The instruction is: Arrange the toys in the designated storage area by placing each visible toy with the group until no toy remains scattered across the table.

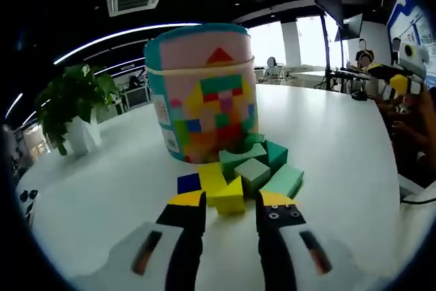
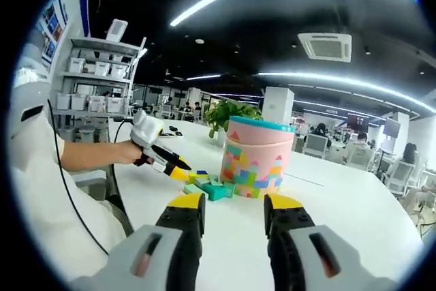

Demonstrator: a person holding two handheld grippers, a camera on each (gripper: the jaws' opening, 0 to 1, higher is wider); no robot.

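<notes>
The toy blocks (image 1: 242, 172) lie in a loose cluster on the white table (image 1: 327, 134), just ahead of the left tool (image 1: 231, 204) and pressed against the foot of the tall pink cylindrical tub (image 1: 202, 90) printed with coloured squares. Nearest the left tool's tips is a yellow block (image 1: 230, 199), sitting right between the two jaws, which stand apart and grip nothing; behind it lie another yellow piece (image 1: 211, 176), a dark blue block (image 1: 189, 182) to the tool's left, and several teal and pale green blocks (image 1: 253, 163) further forward and to the right. In the right gripper view the same tub (image 2: 255, 158) and block pile (image 2: 208, 185) sit well ahead of the right tool (image 2: 235, 212), whose jaws are spread wide and empty, while the left tool (image 2: 178, 166), held in a person's hand (image 2: 139, 155), reaches in from the left towards the pile. The blocks look largely gathered already, so the step in hand seems to be tidying the last piece into the group. Next, the left tool would likely need to close on or nudge the yellow block forward until it touches the others. A potted plant (image 1: 71, 110) stands beyond the tub on the left.
</notes>
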